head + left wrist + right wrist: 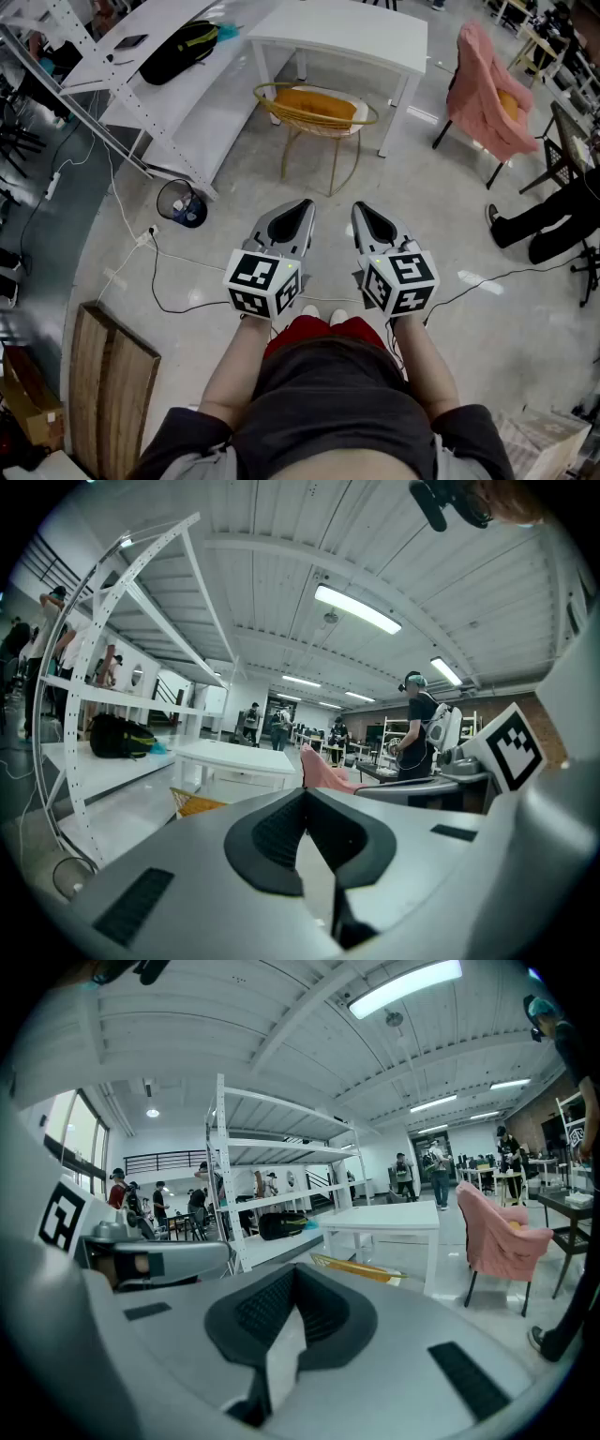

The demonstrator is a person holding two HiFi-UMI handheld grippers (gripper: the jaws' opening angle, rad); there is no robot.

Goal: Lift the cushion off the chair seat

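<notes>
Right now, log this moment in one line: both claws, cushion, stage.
stage: standing off from chair | left claw: shut, empty | right claw: shut, empty | cushion: on chair seat, untouched

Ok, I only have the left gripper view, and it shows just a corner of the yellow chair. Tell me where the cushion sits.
Observer: The orange cushion lies flat on the seat of the gold wire chair, straight ahead across the floor, in front of the white table.
Operator: Now give me the right tongs.
Observer: The right gripper has its tongs shut, with nothing between them.
Operator: Name whatever stands on the floor on the way.
Observer: A black bin stands on the floor to the left of the line to the chair.
</notes>
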